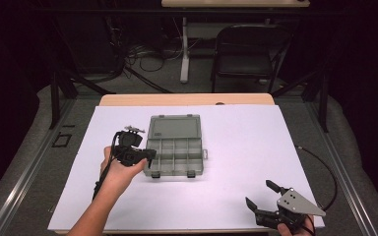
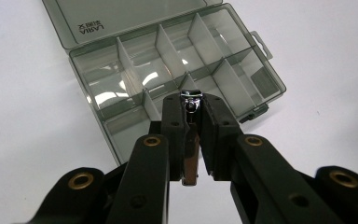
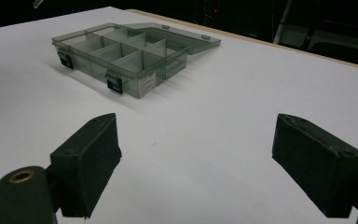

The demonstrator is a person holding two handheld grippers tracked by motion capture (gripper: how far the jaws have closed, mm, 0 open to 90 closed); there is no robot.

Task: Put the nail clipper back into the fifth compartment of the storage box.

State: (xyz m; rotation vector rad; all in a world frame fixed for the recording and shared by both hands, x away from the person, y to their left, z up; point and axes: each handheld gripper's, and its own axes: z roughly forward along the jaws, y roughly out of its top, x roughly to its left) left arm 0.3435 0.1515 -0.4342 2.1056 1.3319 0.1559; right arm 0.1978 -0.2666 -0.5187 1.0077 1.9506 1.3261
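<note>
A clear grey plastic compartment box (image 1: 174, 156) lies open on the white sheet, its lid (image 1: 173, 126) folded flat toward the far side. Its compartments (image 2: 168, 70) look bare. My left gripper (image 1: 150, 155) hovers at the box's near left corner, shut on a small shiny metal nail clipper (image 2: 190, 140) that stands upright between the pads, tip toward the box. My right gripper (image 1: 259, 192) rests low near the table's front right, open, with nothing between its fingers (image 3: 91, 154). From there the box (image 3: 121, 51) sits well off, latches facing the gripper.
A white sheet (image 1: 236, 147) covers the table, with a wooden edge (image 1: 187, 100) showing at the far side. A dark folding chair (image 1: 246, 54) and floor cables stand beyond it. A thin cable (image 1: 325, 167) curls off the table's right edge.
</note>
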